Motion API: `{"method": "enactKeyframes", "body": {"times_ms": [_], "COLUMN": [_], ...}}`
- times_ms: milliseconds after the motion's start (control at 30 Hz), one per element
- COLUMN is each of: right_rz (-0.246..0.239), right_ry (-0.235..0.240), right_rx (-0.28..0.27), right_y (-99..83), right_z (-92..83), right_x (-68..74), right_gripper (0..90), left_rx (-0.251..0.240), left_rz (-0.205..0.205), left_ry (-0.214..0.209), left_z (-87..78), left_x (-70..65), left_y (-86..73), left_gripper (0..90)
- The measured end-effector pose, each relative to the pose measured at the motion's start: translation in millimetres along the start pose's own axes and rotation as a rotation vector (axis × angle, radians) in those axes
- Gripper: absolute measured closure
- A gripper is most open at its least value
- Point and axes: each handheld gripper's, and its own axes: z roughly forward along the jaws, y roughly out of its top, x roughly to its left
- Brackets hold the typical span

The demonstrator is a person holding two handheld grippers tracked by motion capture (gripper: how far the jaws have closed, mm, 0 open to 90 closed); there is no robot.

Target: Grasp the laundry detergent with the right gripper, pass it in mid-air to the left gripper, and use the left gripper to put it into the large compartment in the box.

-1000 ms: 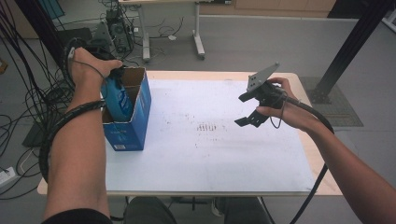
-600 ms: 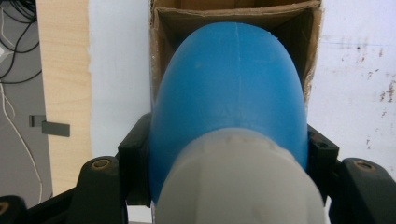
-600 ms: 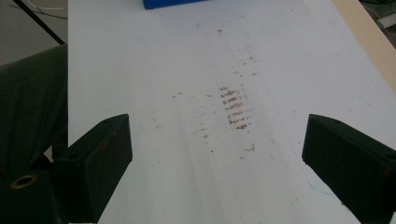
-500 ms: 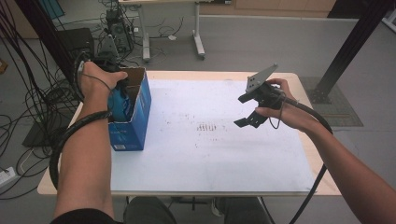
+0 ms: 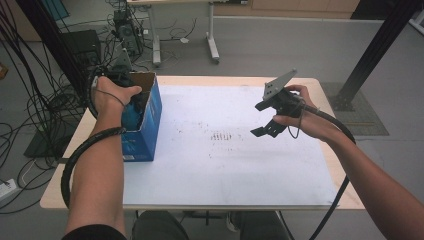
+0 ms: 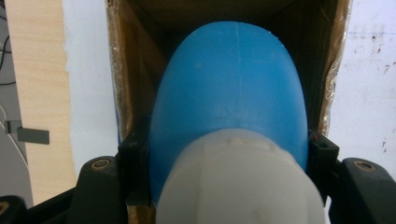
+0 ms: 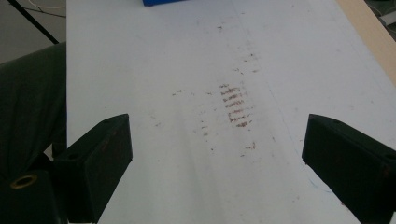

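A grey floor filled the upper half of the high view. At the upper left, black cables hung and pooled beside dark equipment. A second table on pale metal legs stood at top centre. A black post slanted down at the upper right onto a grey base plate. The wooden bench carried a white sheet marked with reddish-brown smudges.

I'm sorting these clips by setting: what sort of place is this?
Most likely a lab or workshop, not a home. A plain work table with a white mat stands on a grey floor, bundles of black cables hang at the left, and a black metal frame post rises at the right.
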Motion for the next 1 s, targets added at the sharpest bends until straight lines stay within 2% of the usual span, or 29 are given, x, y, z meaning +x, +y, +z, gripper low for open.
{"method": "enactKeyframes", "body": {"times_ms": [800,1000], "right_rz": [0.009,0.011], "right_ry": [-0.008,-0.011], "right_rx": [0.008,0.011], "right_y": [-4.2,-5.9], "right_z": [-2.5,-3.4], "right_x": [-2.5,-2.8], "right_gripper": [8.5,8.5], "left_rx": [0.014,0.016], "left_rz": [0.026,0.029], "left_ry": [0.006,0.005], "left_z": [23.3,24.0], "left_x": [-2.1,-1.7], "left_y": [-0.9,-1.1], "left_gripper": [37.3,37.3]}}
